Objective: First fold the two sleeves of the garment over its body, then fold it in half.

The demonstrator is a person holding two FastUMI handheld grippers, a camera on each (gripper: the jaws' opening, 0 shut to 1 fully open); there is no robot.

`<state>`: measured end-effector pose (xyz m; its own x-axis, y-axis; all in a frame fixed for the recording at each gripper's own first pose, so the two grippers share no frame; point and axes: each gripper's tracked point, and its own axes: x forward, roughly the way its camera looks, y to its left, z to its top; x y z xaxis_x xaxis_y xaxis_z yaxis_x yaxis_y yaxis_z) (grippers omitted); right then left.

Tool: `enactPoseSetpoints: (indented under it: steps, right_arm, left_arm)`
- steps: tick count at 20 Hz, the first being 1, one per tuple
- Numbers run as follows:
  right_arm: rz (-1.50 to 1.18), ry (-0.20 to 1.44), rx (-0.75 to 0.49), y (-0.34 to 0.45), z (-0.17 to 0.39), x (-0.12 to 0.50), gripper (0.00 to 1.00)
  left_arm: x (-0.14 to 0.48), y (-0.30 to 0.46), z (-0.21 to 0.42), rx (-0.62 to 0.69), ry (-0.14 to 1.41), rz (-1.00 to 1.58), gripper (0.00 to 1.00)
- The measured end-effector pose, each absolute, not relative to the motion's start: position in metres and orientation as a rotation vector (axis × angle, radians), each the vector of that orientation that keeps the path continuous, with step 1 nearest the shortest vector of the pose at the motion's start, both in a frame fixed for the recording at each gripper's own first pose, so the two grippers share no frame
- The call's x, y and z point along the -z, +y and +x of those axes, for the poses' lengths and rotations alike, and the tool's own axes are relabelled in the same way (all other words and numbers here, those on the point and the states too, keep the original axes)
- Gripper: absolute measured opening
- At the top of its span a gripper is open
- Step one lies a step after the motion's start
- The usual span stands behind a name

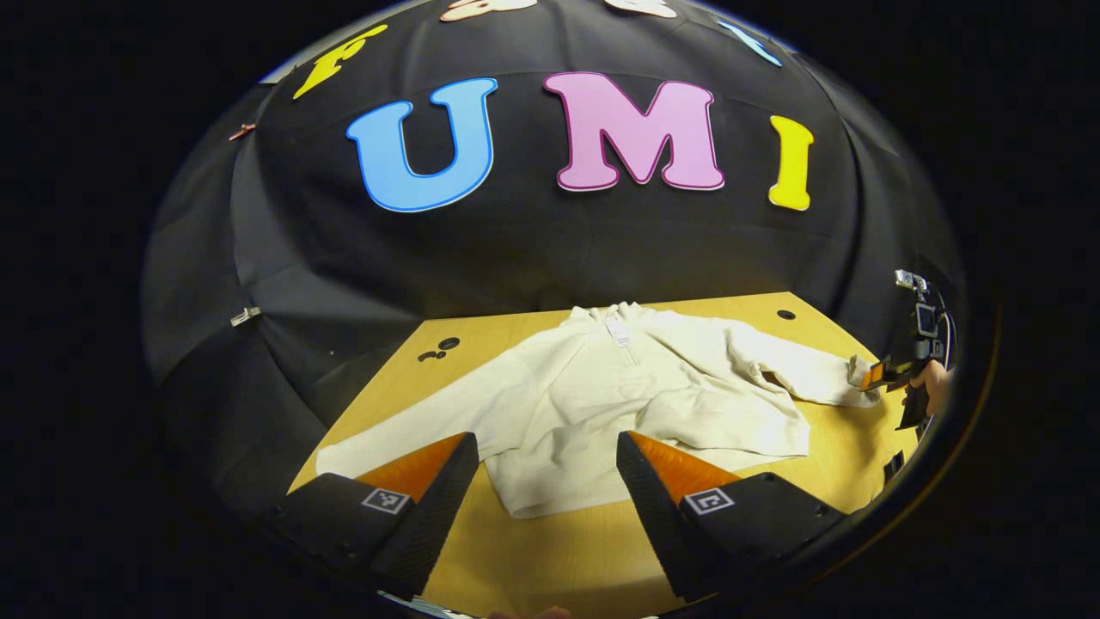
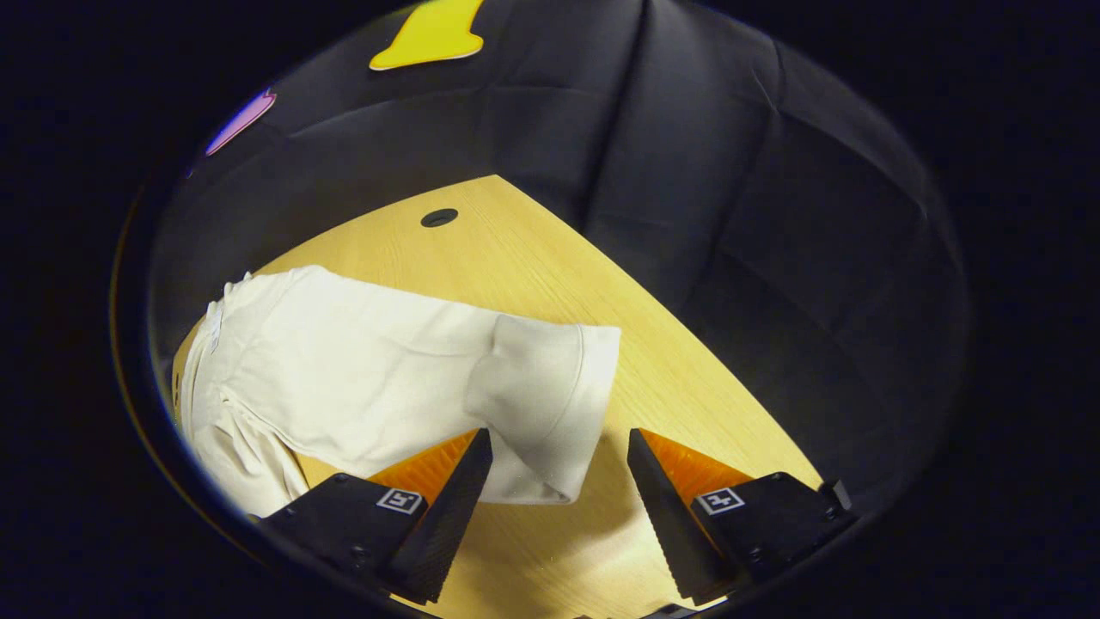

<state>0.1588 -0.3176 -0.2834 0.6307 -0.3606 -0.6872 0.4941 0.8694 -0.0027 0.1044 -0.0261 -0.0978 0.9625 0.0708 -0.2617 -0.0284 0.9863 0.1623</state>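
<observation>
My left fingers (image 1: 547, 481) are spread wide above the sweater's (image 1: 619, 395) hem. My right fingers (image 2: 559, 481) are spread around its cuff (image 2: 550, 404), not pinching; the sweater's body is cut off there.

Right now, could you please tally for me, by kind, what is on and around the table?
Cream garment: 1
Wooden table: 1
Grippers: 2, the left gripper and the right gripper, both with fingers apart
Total: 4

Cream garment (image 1: 619, 395) — flat on table (image 1: 559, 542), sleeves outspread
</observation>
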Motion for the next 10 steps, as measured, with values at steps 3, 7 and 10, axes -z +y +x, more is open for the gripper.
enactPoseSetpoints:
  steps: [3, 7, 10]
  right_arm:
    - [0.225, 0.737, 0.476, -0.319, 0.162, 0.29, 0.99]
    - [0.21, 0.734, 0.448, -0.318, 0.164, 0.288, 0.97]
    - [0.196, 0.744, 0.39, -0.309, 0.172, 0.29, 0.79]
  left_arm:
    - [0.1, -0.032, 0.104, -0.045, 0.273, 0.166, 0.99]
    - [0.1, -0.037, 0.104, -0.05, 0.268, 0.166, 0.99]
    - [0.101, -0.038, 0.104, -0.06, 0.268, 0.157, 0.99]
